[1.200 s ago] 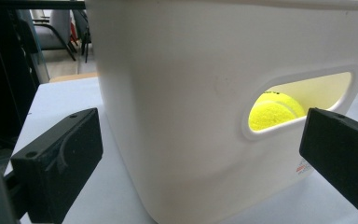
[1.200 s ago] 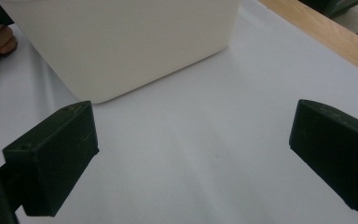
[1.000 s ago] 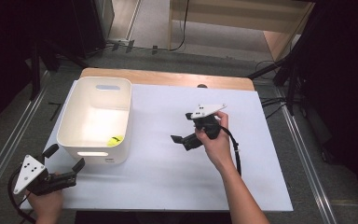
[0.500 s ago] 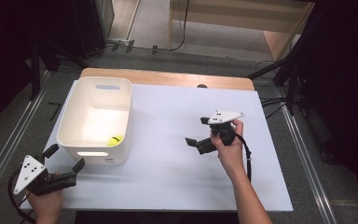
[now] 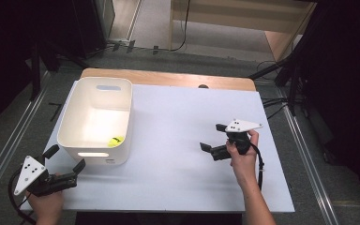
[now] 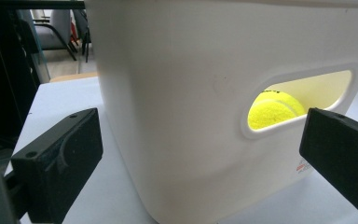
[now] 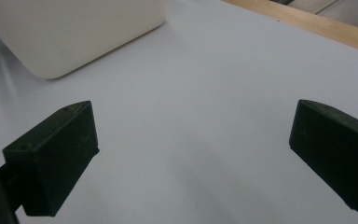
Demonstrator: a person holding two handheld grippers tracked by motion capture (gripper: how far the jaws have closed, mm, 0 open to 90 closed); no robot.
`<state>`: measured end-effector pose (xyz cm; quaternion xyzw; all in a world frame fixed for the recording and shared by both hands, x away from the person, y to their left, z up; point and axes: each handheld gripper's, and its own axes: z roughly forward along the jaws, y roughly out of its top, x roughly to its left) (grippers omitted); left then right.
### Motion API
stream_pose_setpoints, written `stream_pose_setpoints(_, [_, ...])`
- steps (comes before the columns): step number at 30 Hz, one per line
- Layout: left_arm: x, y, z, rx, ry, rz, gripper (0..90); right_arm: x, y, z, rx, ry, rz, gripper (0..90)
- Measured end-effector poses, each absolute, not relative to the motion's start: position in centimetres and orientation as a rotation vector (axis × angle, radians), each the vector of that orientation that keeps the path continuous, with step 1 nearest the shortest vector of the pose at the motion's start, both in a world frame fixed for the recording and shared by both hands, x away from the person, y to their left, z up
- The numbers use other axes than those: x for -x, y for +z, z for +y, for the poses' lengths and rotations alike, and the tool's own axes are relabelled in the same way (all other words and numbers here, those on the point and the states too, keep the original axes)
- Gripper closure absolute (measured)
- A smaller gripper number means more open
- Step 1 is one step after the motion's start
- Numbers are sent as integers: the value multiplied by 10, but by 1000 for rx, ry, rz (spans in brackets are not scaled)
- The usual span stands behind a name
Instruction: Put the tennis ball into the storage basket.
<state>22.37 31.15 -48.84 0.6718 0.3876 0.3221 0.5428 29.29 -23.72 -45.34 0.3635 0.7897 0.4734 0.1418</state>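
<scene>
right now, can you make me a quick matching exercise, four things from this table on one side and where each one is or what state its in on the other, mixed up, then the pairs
Things
1. tennis ball
2. white bin
3. left gripper
4. right gripper

Places or states
A. open, over bare table right of the middle
B. open, at the near left corner, facing the bin's handle slot
C. inside the bin, at its near end
D. stands on the left part of the white table top

Pairs: 1-C, 2-D, 3-B, 4-A
</scene>
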Motion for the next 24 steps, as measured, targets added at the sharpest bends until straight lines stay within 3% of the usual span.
stream_pose_setpoints(24, [-224, -488, 313, -1588, 767, 926, 0, -249, -476, -295, -1202, 1385, 2114, 2])
